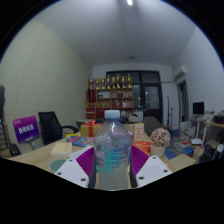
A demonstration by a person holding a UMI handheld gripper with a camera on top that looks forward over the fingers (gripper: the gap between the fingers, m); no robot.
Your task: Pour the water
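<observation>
The gripper point(112, 168) is clamped on a clear water bottle point(112, 150), held upright above the cluttered table point(45, 155), with shelves point(112, 100) far behind; I'd worry the slick plastic could slip once tilted.

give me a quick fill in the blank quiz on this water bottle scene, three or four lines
1. The gripper holds a clear plastic water ____ between its fingers.
2. The pads on the fingers are coloured ____.
3. The bottle stands ____, its cap on top.
4. Against the far wall, beyond the table, stands a ____ filled with goods.

Missing words: bottle; purple; upright; shelf
</observation>
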